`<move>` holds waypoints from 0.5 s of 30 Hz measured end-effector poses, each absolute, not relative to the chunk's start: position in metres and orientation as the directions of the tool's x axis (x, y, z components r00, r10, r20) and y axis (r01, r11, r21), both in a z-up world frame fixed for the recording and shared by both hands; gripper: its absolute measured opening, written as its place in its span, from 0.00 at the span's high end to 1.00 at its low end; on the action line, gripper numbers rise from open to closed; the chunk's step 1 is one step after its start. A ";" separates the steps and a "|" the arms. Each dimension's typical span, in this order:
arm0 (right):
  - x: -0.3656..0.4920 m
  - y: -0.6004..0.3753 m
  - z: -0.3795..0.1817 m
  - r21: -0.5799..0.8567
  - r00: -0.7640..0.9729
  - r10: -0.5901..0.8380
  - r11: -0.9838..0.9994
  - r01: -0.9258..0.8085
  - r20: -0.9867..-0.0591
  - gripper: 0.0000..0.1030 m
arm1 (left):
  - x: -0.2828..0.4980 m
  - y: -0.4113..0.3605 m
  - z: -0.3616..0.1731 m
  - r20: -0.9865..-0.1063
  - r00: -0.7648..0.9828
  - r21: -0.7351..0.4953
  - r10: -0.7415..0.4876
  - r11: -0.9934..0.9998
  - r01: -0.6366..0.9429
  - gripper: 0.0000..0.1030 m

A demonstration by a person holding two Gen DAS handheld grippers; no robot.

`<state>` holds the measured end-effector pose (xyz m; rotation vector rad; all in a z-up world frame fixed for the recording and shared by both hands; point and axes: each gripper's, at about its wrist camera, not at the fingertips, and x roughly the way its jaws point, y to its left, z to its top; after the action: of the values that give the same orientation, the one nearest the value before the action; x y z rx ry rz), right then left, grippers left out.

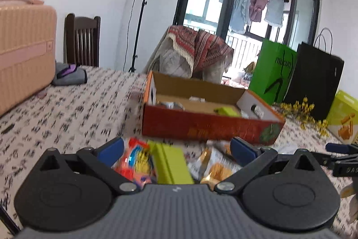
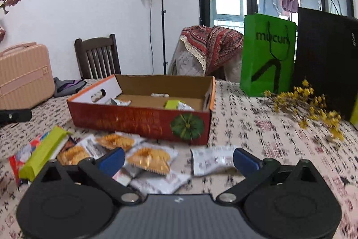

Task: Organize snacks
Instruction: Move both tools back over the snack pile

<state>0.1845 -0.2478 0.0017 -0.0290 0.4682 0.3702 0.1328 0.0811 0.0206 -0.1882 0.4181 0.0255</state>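
Observation:
A red cardboard box point(image 1: 201, 127) point(image 2: 138, 120) stands open on the patterned table and holds a few snack packets, one of them lime green point(image 2: 172, 104). In front of it lies a loose pile of snacks: a lime-green bar point(image 1: 172, 162) point(image 2: 42, 152), a red and blue packet point(image 1: 134, 160), cracker packets point(image 2: 150, 159) point(image 1: 217, 168) and a white packet point(image 2: 212, 160). My left gripper point(image 1: 176, 150) is open and empty above the green bar. My right gripper point(image 2: 179, 159) is open and empty above the cracker packets; it shows at the right edge of the left wrist view point(image 1: 340, 153).
A pink case point(image 1: 24, 46) point(image 2: 24, 75) stands at the left. A green paper bag point(image 2: 268, 55) point(image 1: 275, 73), a black bag point(image 2: 326, 59) and yellow dried flowers point(image 2: 313, 102) stand at the right. A grey pouch point(image 1: 69, 75) and wooden chair point(image 2: 98, 57) are behind.

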 end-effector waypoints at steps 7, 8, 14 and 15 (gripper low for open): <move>0.176 -0.271 -0.023 0.157 0.839 0.345 0.939 -0.307 -0.420 0.00 | 0.130 0.092 -0.005 -0.414 0.910 -0.198 0.018 0.974 -0.110 0.00; 0.179 -0.274 -0.025 0.171 0.839 0.337 0.941 -0.291 -0.427 0.00 | 0.128 0.094 -0.004 -0.399 0.917 -0.204 0.020 0.973 -0.109 0.00; 0.181 -0.272 -0.029 0.165 0.839 0.335 0.942 -0.292 -0.429 0.00 | 0.124 0.092 -0.002 -0.370 0.928 -0.186 0.035 0.976 -0.111 0.00; 0.181 -0.271 -0.030 0.163 0.837 0.337 0.941 -0.295 -0.432 0.00 | 0.124 0.091 -0.002 -0.372 0.928 -0.184 0.035 0.977 -0.111 0.00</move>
<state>0.1811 -0.2707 -0.0295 0.0916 0.4734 0.3350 0.1240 0.0913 -0.0019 -0.2040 0.3758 0.0751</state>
